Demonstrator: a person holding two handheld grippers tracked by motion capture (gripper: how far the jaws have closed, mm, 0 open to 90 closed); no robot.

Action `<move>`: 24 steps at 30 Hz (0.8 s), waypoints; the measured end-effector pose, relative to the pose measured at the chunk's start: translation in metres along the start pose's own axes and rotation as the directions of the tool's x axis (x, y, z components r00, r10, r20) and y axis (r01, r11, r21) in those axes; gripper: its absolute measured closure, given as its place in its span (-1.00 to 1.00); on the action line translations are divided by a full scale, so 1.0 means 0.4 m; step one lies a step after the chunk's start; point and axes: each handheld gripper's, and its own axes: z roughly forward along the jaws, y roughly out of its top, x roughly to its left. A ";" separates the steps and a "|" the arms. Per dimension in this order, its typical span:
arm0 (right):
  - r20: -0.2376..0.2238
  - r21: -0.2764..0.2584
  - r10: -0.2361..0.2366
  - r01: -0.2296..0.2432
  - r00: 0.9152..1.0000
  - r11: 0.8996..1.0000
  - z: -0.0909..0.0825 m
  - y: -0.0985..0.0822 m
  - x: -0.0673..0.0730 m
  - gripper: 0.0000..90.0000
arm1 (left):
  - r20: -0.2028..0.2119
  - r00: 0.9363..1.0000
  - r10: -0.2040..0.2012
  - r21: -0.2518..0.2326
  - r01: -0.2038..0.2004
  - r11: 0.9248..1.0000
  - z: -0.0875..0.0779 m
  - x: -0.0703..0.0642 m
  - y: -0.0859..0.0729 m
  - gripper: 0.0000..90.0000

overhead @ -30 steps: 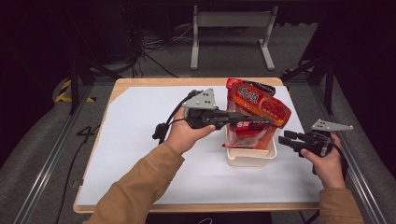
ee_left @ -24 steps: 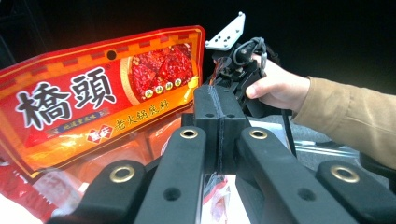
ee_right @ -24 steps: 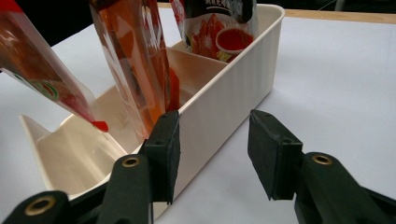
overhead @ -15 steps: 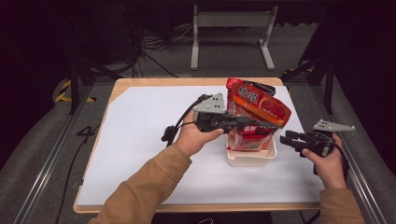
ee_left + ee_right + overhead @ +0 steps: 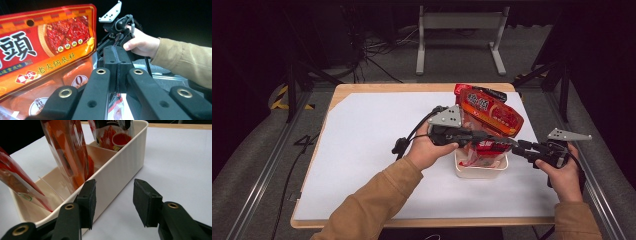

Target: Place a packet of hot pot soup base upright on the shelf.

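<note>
Left gripper (image 5: 502, 140) – fingers pinched shut beside the red sauce pouch (image 5: 489, 112), which leans in the cream bin (image 5: 482, 170) at the tabletop's three o'clock. Right gripper (image 5: 113, 202) – fingers half-wide, straddling the bin wall. A nudge could topple the pouch.

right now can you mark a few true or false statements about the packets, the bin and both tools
1. The cream plastic divided bin stands on the white sheet covering the table. True.
2. The left tool has its jaws wide open. False: its pads are pressed together in the left gripper view.
3. The large red and orange printed sauce packet lies flat on the sheet beside the bin. False: it is up above the bin, tilted.
4. The right tool has its pads apart, with the bin's wall by one pad. True.
5. The bin is empty. False: red packets stand in its compartments.
</note>
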 end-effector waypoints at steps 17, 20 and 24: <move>0.002 -0.002 0.008 -0.008 1.000 1.000 -0.001 -0.002 -0.002 0.18 | -0.002 0.999 -0.033 0.019 0.033 0.999 0.028 0.002 -0.049 1.00; 0.002 0.000 0.006 -0.006 1.000 1.000 0.000 -0.002 -0.002 0.18 | -0.005 0.999 -0.040 0.020 0.040 0.999 0.026 0.004 -0.056 1.00; 0.002 0.002 0.005 -0.005 1.000 1.000 0.001 -0.002 -0.002 0.18 | -0.006 0.999 -0.050 0.027 0.050 0.998 0.023 0.006 -0.069 0.99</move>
